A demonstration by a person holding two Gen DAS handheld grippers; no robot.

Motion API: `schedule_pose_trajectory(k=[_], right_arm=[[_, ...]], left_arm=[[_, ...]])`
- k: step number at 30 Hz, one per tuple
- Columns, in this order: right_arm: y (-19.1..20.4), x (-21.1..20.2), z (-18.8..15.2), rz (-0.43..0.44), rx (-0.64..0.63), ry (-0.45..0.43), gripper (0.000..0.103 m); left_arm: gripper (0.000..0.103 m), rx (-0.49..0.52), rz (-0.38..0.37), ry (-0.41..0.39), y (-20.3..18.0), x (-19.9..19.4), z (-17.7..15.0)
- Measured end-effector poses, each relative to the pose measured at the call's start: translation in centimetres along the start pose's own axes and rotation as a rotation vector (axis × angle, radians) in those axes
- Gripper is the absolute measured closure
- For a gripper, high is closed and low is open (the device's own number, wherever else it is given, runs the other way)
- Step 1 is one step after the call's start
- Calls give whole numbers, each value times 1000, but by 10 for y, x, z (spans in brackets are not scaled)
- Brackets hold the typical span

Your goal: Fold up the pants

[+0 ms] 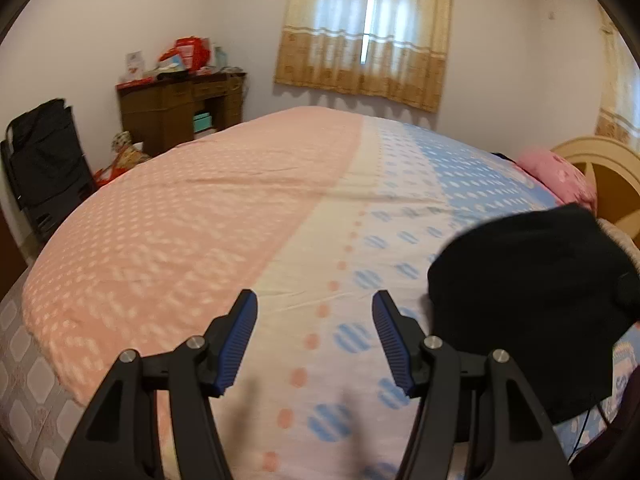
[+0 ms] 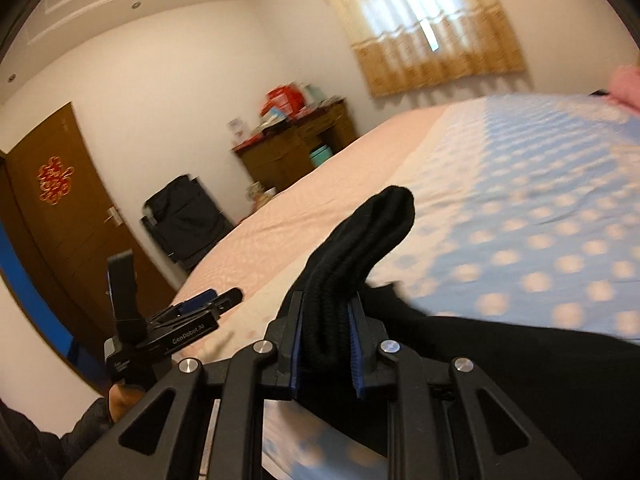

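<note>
Pants (image 2: 352, 256) bunch between my right gripper's (image 2: 326, 354) pinching pads, lifted off the bed (image 1: 200, 208); my left gripper (image 1: 314, 338) stands spread, empty

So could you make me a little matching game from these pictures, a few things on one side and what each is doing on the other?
Things:
1. left gripper
2. right gripper
3. black pants
4. pink pillow

States:
A. lies by the headboard
B. fingers apart, nothing between them
C. bunched up off the bed
D. fingers closed on cloth

Pairs: 1-B, 2-D, 3-C, 4-A
</note>
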State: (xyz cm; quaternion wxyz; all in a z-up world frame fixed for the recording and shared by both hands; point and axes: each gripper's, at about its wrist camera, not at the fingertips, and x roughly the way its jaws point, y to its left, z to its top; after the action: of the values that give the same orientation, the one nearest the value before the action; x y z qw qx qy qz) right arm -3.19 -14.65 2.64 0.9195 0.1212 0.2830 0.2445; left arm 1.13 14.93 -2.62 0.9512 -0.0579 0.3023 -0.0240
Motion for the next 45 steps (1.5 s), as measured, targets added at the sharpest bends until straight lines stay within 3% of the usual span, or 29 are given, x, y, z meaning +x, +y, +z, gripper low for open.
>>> schedule_pose_trajectory(k=[7, 13, 23, 35, 40, 45], right_arm=[[-64, -80, -12, -195, 61, -14, 83], [-103, -111, -36, -316, 91, 25, 83], [-146, -111, -78, -449, 137, 106, 85], [-147, -90, -115, -599, 72, 193, 87], [-146, -98, -116, -677, 46, 196, 90], [-144, -103, -121, -688, 36, 194, 91]], left_arm=[[41, 60, -82, 1, -44, 7, 3], [40, 129, -143, 8, -83, 5, 0], [40, 230, -213, 42, -133, 8, -11], [41, 325, -222, 129, -175, 26, -38], [40, 348, -215, 146, -181, 29, -45], [38, 349, -215, 146, -182, 29, -46]])
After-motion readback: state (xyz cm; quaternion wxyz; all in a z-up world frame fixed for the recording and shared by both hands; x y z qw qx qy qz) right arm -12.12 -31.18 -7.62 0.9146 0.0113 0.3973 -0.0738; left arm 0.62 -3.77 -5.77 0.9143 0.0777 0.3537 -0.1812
